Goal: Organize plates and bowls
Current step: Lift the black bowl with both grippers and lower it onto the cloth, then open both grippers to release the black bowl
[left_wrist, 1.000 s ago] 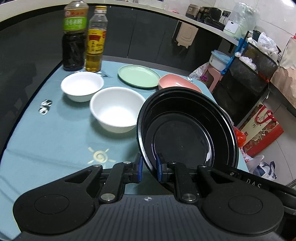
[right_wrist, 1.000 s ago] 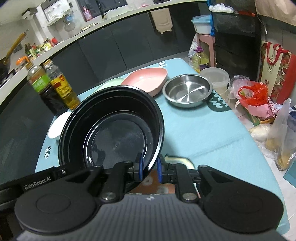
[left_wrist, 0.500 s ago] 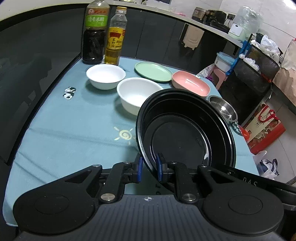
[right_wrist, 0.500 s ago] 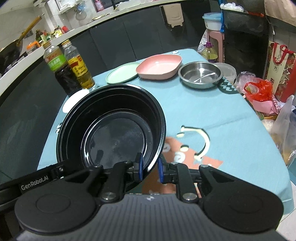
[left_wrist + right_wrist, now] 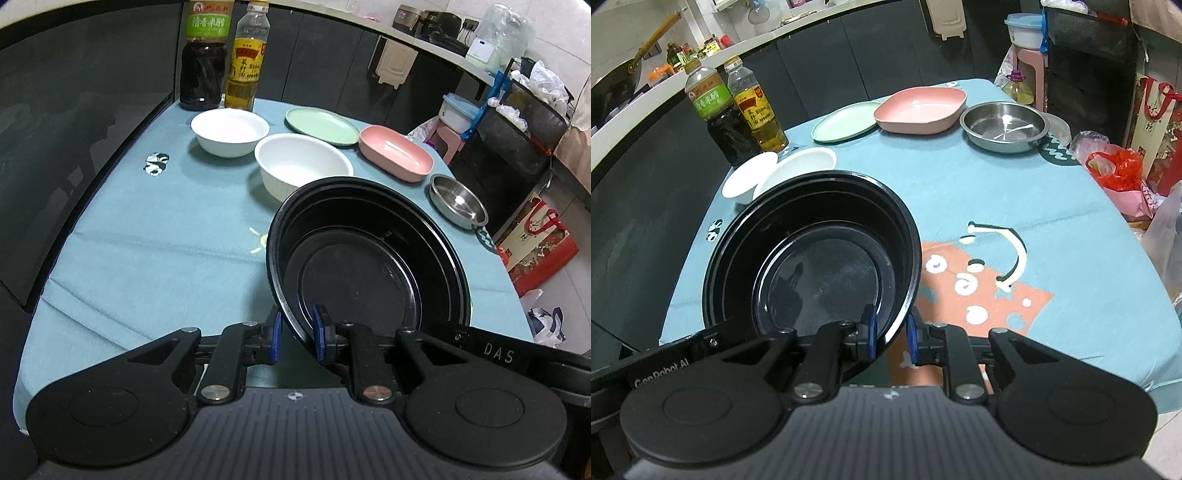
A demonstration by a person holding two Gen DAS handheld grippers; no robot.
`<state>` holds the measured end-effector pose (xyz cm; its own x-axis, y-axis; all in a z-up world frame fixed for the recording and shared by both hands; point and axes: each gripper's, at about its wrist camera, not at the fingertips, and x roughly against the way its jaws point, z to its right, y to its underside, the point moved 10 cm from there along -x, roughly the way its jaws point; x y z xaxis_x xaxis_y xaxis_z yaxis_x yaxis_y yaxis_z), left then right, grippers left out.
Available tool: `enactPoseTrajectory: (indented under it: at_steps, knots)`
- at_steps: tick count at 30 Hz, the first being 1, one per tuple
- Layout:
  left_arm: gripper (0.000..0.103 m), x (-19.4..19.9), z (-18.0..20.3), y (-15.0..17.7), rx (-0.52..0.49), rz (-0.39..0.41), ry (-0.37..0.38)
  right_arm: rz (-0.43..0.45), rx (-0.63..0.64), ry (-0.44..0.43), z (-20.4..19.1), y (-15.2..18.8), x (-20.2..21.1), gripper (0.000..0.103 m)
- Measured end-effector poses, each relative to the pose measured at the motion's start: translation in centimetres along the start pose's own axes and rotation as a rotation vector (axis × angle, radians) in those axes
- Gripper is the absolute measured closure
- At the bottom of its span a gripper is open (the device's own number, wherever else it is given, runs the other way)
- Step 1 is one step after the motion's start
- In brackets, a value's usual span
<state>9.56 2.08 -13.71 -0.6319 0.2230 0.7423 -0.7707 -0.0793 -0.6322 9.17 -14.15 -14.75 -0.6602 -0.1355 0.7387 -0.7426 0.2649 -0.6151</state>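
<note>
The left gripper point(image 5: 296, 334) has its jaws closed on the near left rim of a black bowl point(image 5: 365, 266), and the right gripper point(image 5: 889, 334) has its jaws closed on the near right rim of the same bowl point(image 5: 812, 266). Held between the two, the bowl hangs tilted above the near part of the bench point(image 5: 147, 251), well short of the other dishes. Its wall shows a doubled rim line, so it may be two black bowls nested; this cannot be told for sure.

The sorting appears to be at an early stage. Every other dish lies separate on the blue cloth, none stacked on another, and the black bowl has not yet been set down with any group.

Counted on the bench: two white bowls point(image 5: 229, 132) point(image 5: 303, 165) side by side at the far left, one green plate point(image 5: 321, 122) beyond them, one pink dish point(image 5: 395, 152) to its right, one steel bowl point(image 5: 458, 201) at the far right, and two bottles point(image 5: 204, 55) point(image 5: 245, 59) standing together at the far edge.
</note>
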Motion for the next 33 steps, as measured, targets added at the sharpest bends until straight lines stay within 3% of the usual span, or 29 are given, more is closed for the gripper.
enactPoseTrajectory:
  at_steps: [11, 19, 33]
  knots:
    - [0.081, -0.7, -0.7, 0.5, -0.007, -0.032, -0.033, -0.046, -0.009, -0.009, -0.1, 0.5, -1.0, 0.085]
    - [0.073, 0.0, -1.7, -0.5, -0.046, 0.061, -0.108, -0.010, -0.039, 0.010, 1.0, -0.6, -0.4, 0.071]
    - [0.073, -0.9, -2.4, -2.7, -0.053, 0.082, -0.127, 0.013, -0.013, 0.022, 1.1, -3.5, -1.4, 0.071]
